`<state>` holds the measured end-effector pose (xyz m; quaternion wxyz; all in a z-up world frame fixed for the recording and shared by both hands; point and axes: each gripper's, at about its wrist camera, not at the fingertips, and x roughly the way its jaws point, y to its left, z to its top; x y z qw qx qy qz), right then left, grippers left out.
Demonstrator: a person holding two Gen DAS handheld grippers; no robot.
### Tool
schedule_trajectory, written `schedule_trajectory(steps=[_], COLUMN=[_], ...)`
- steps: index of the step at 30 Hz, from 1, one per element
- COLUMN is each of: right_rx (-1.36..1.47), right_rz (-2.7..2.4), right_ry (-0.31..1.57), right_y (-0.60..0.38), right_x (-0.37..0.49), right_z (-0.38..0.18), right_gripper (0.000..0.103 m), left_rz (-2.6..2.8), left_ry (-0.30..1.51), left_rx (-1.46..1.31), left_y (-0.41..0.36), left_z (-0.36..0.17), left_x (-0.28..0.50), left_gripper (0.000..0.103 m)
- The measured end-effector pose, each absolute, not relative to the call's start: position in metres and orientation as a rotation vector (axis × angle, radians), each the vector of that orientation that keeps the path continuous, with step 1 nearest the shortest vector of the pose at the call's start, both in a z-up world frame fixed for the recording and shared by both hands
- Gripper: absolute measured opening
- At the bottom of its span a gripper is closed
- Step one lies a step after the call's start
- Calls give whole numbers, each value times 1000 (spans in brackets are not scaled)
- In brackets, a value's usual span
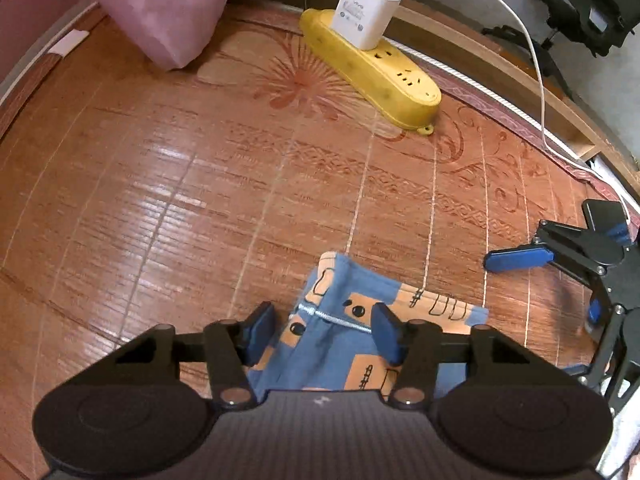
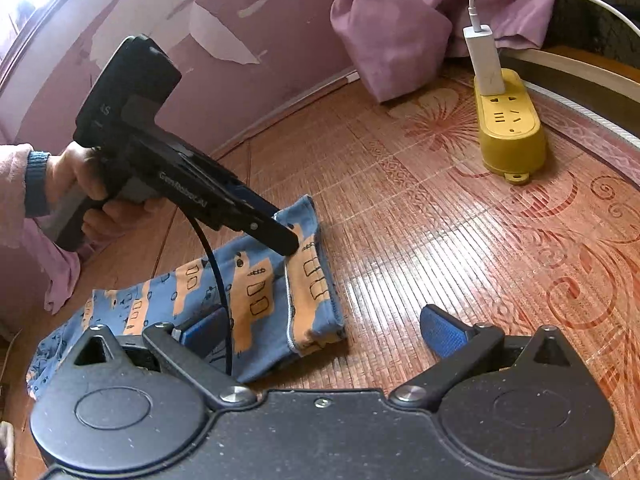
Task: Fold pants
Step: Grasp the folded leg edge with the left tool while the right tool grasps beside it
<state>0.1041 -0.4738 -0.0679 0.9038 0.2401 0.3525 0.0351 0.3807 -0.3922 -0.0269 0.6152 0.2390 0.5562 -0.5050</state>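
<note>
Your right claw (image 2: pixel 320 330) hangs with jaws spread wide and empty, one pad over the pants (image 2: pixel 256 292), the other over the bamboo mat (image 2: pixel 420 240). The blue-and-orange pants lie folded on the mat. Your left claw (image 1: pixel 320 330) is also parted, its tips straddling the upper end of the pants without pinching the cloth. Farther off stands a yellow power strip (image 1: pixel 372 68) with a white charger (image 1: pixel 366 10) plugged in, beside pink fabric (image 1: pixel 168 4).
</note>
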Motion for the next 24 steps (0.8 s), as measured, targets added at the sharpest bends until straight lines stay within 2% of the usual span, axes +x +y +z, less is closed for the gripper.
schedule_trajectory(steps=[1, 3, 4, 6, 8, 14, 19, 24], right_rx=[497, 495, 491, 485, 476, 430, 316, 291], right_rz=[73, 72, 71, 71, 72, 71, 81, 151], right_ry=[728, 728, 728, 729, 731, 734, 741, 727], right_y=[-475, -475, -475, -475, -474, -474, -468, -463], right_x=[105, 105, 105, 106, 106, 107, 109, 112], right_z=[-68, -68, -68, -69, -68, -68, -68, -69], right_gripper=[102, 102, 102, 102, 102, 101, 88, 74], left_rz=[-1169, -1178, -1184, -1199, -1201, -1222, -1220, -1228], left_ry=[1272, 1227, 1195, 1119, 1026, 605, 403, 330], left_rx=[570, 626, 650, 702, 752, 972, 1056, 1073], left_y=[-393, -396, -397, -398, -394, -364, -347, -338], left_z=[-27, -25, -23, -21, -18, -10, -6, -1], left_x=[378, 370, 364, 353, 340, 273, 241, 225], left_gripper=[56, 40, 38, 21, 15, 13, 13, 13])
